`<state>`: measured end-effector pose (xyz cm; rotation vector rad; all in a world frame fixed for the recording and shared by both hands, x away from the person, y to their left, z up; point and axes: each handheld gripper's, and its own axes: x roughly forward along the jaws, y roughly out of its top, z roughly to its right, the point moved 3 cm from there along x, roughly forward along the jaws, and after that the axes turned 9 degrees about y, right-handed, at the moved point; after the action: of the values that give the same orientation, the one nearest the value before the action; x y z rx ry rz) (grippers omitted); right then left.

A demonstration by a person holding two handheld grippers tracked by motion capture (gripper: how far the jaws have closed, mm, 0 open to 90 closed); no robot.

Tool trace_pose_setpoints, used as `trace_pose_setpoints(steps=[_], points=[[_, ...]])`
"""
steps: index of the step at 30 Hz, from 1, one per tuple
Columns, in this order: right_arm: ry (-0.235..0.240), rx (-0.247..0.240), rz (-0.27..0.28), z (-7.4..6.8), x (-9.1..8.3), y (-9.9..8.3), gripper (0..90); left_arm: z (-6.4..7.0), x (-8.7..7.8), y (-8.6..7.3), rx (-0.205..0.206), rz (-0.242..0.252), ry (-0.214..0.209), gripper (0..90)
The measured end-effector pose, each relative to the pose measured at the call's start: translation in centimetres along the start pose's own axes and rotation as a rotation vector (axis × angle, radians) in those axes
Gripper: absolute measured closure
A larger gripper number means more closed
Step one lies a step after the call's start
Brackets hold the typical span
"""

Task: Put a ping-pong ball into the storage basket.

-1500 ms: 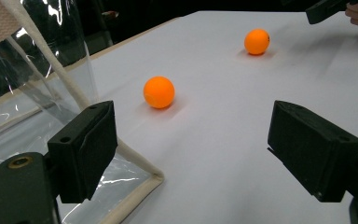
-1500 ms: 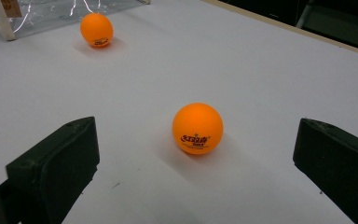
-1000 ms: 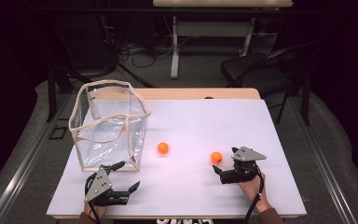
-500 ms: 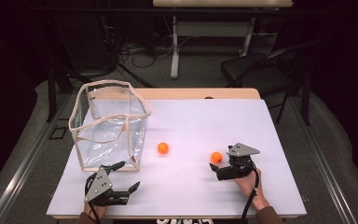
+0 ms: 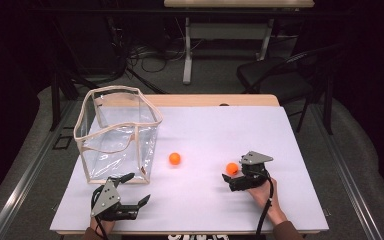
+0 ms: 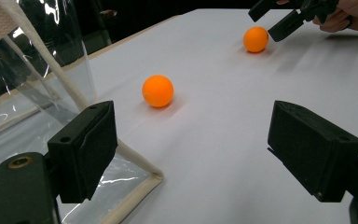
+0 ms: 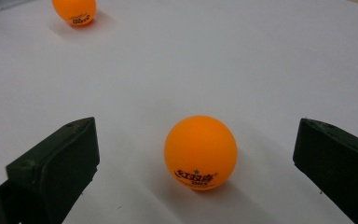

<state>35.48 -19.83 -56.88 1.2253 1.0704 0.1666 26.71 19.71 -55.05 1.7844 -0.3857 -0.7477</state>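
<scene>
Right gripper [image 5: 231, 176]: jaws spread wide, nothing pinched. Near ball [image 7: 200, 152] on the table [image 5: 290, 150], at twelve o'clock between the jaws, untouched (round, no long axis). Left gripper [image 5: 132, 189]: spread, idle, farther off.

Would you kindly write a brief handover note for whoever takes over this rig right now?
Right gripper: open, jaws either side of the nearer orange table-tennis ball, not gripping it.
Left gripper: open, holding nothing, beside the clear plastic bag with beige trim.
Second orange ball: loose on the white table, near the bag.
Done: no ball in the bag.
Left: probably grasp and bag both balls.
</scene>
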Motion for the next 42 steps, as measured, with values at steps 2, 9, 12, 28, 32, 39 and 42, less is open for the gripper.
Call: trace_pose_setpoints(steps=[2, 9, 12, 28, 32, 39, 42], points=[[0.004, 0.002, -0.003, 0.0, 0.1, 0.0, 0.0, 0.0, 0.0, 0.0, -0.001, 0.000, -0.001, 15.8], [0.007, 0.012, -0.025, 0.1, 0.8, 0.0, 0.0, 0.0, 0.0, 0.0, 0.001, -0.002, -0.003, 15.8], [0.007, 0.022, -0.041, 0.3, 1.2, 0.1, 3.2, 0.0, 0.0, 0.0, 0.002, -0.001, -0.003, 15.8], [-0.005, 0.025, -0.089, 0.3, 1.5, 0.0, 33.5, 0.0, -0.1, 0.0, 0.003, 0.000, -0.007, 15.8], [-0.010, 0.028, -0.107, 0.4, 1.6, -0.1, 39.0, 0.0, -0.1, 0.0, 0.004, 0.001, -0.008, 15.8], [-0.016, 0.034, -0.112, 0.5, 1.6, -0.2, 49.9, 0.0, -0.1, 0.0, 0.003, 0.001, -0.007, 15.8], [-0.018, 0.030, -0.113, 0.5, 1.6, -0.2, 50.1, 0.0, -0.1, 0.0, 0.003, 0.000, -0.008, 15.8]])
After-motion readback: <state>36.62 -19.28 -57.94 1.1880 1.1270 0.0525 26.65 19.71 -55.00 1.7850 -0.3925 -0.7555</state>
